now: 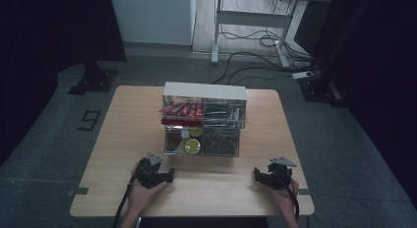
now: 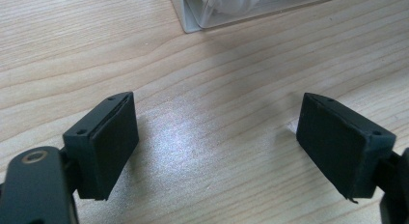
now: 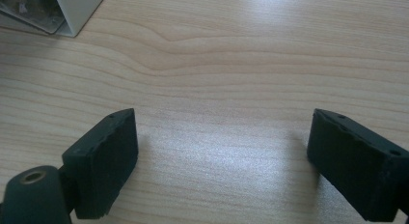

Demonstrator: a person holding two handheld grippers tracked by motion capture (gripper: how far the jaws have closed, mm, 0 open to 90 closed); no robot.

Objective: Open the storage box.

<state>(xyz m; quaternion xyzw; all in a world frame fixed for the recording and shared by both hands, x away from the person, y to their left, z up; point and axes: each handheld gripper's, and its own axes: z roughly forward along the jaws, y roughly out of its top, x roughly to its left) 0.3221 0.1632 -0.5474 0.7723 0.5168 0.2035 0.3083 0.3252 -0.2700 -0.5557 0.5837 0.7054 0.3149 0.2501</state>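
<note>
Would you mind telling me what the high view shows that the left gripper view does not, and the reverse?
The high view alone takes in the whole clear drawer organizer, its red packets, the yellow-green discs and the right gripper. The left gripper view alone gives a close look at the left gripper, jaws wide apart with nothing between them, over bare wood. Both share the wooden table and a near corner of the organizer.
</note>
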